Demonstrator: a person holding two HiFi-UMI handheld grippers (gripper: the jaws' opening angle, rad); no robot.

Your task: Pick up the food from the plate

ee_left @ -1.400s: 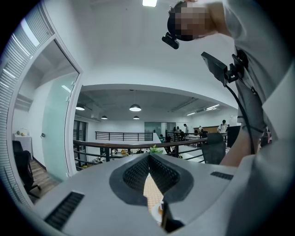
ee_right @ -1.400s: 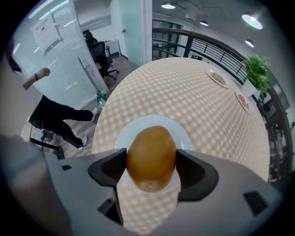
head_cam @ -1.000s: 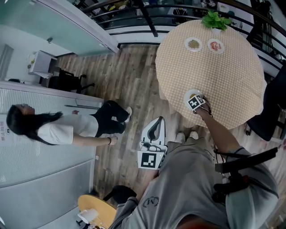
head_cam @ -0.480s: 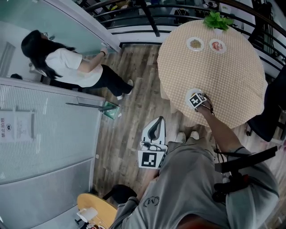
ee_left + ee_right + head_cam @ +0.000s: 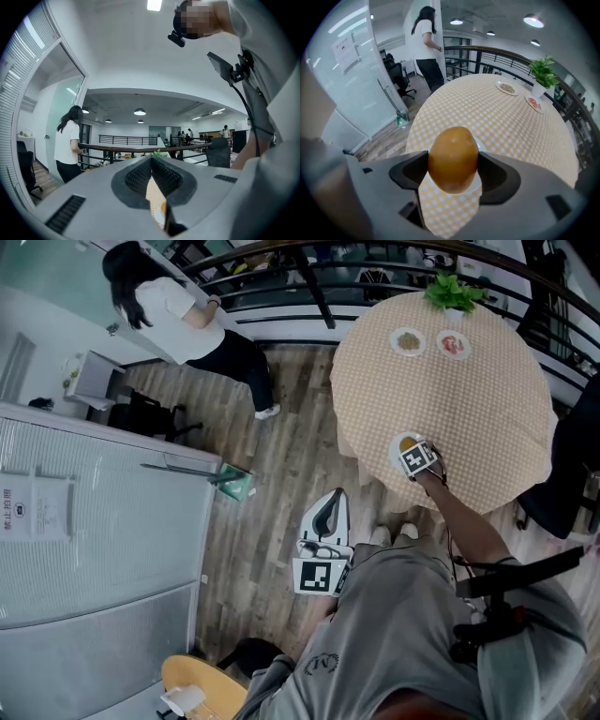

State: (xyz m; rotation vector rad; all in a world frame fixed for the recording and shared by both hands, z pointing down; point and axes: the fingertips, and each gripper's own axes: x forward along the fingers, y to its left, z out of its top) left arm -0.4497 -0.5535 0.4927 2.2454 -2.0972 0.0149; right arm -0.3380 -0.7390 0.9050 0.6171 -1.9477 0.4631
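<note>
- Fingers [image 5: 411, 171] of my right gripper [image 5: 453, 169] are clamped on the round orange-brown piece of food [image 5: 453, 157], one dark pad pressing each side of it.
- It sits squarely between the pads, smooth and glossy, filling the gap from one pad to the other.
- Right behind it shows the white plate [image 5: 395, 448]; whether the food has cleared the plate, I can't tell.
- From the head view, my right gripper hangs over the near edge of the round table [image 5: 478, 409], its marker cube facing up, with the food just beyond it over the plate.
- That table wears a checked orange-and-white cloth, and the plate lies close to the edge nearest me.
- Over on the far side, well apart from my plate, two small dishes lie side by side: one with something brownish [image 5: 408, 340], one with something reddish [image 5: 453, 343].
- Just past those stands a potted green plant [image 5: 453, 285], close to the dark railing [image 5: 281, 273].
- Now the left gripper [image 5: 151, 161]: its pads meet at the tips, clenched on nothing at all.
- It hangs low beside my leg, off the table, over the wooden floor [image 5: 272, 484].
- Through the narrow wedge under its closed tips I catch a sliver of the checked cloth and the orange food.
- A person in a white top [image 5: 183, 306] stands at the glass door beyond the table, back turned to me.
</note>
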